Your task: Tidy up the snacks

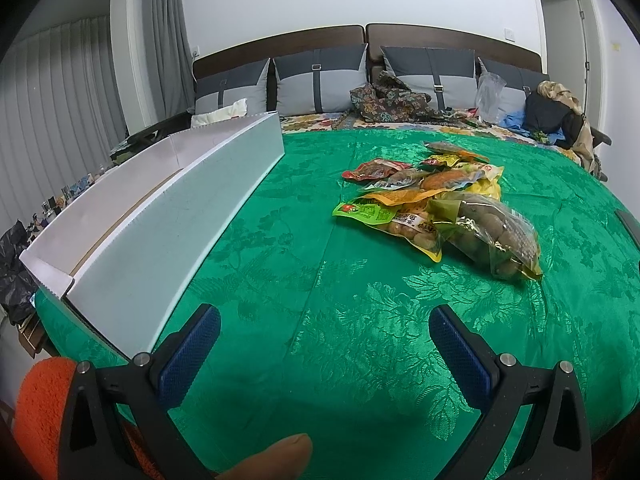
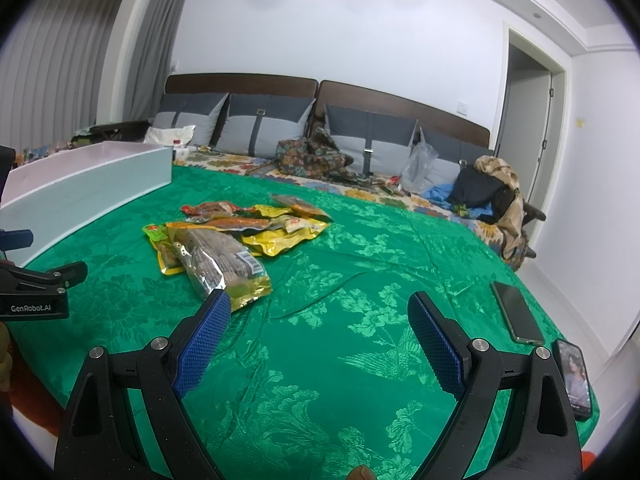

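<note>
**Both grippers empty, snacks unsorted**

Nearest, the left gripper [image 1: 324, 326] and right gripper [image 2: 318, 314] hover over the green bedspread [image 1: 360, 320], jaws spread wide, holding nothing. Beyond them the snack packets [image 1: 436, 204] lie heaped mid-bed, with the white box [image 1: 160, 216] to their left. Sorting looks unstarted; next comes reaching for the closest nut bag [image 2: 224, 264].
</note>
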Demonstrator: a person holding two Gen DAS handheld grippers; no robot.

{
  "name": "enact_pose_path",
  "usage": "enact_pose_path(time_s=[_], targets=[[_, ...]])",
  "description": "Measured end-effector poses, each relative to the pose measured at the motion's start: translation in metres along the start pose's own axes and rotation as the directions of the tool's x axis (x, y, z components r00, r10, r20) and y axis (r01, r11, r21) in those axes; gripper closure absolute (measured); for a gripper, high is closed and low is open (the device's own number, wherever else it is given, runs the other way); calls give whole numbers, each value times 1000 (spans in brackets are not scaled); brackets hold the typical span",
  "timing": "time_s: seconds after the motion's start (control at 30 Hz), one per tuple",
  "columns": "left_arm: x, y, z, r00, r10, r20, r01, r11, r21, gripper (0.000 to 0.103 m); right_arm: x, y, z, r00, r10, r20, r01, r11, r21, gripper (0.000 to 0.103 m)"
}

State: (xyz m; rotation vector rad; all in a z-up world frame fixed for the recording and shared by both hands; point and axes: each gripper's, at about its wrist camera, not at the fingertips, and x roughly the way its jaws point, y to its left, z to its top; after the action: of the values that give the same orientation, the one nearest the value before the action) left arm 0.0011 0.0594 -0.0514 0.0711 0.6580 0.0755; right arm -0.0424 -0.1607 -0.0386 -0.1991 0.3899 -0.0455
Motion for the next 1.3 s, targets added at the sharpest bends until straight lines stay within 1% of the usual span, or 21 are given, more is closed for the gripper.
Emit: enact_pose_path(time_s=[0.17,0.47,0.53,0.6,0.67,0.77,0.9,1.0,1.1,1.17,1.3], targets=[[3,0,-1,1000,-7,-13,7,1000,4,0,0,0,-1,1000,0,-3,0,1000,3,11],[9,-4,-5,998,-39,-55,40,999,13,0,2,1,-2,1000,3,-8,-3,1000,11,11],[14,-5,-4,995,-59,-76,60,998,6,0,2,1,-2,1000,4,-10,-4,1000,12,11],[24,-6,0,990,-80,-113,80,997,-4,0,3,0,-3,1000,8,-16,-8,1000,19,11],[36,-6,4,985,-89,-146,89,996,-6,0,6,-5,-4,999,23,-33,-22,999,45,11],[54,-2,7,979,-92,-183,90,996,-17,0,16,-14,-10,994,63,-89,-52,992,117,11],[75,9,2,958,-113,-265,99,993,-66,0,23,-24,-18,986,75,-148,-47,982,182,11],[82,12,-4,945,-128,-300,110,991,-75,0,25,-25,-21,982,85,-170,-53,981,189,11],[82,10,-6,944,-126,-304,115,992,-55,0,28,-16,-25,975,104,-196,-74,985,155,11],[81,9,-8,947,-122,-297,116,992,-39,0,30,-10,-26,970,118,-210,-92,987,130,11],[81,10,-8,948,-128,-290,123,992,-34,0,32,-1,-30,961,140,-240,-121,988,95,11]])
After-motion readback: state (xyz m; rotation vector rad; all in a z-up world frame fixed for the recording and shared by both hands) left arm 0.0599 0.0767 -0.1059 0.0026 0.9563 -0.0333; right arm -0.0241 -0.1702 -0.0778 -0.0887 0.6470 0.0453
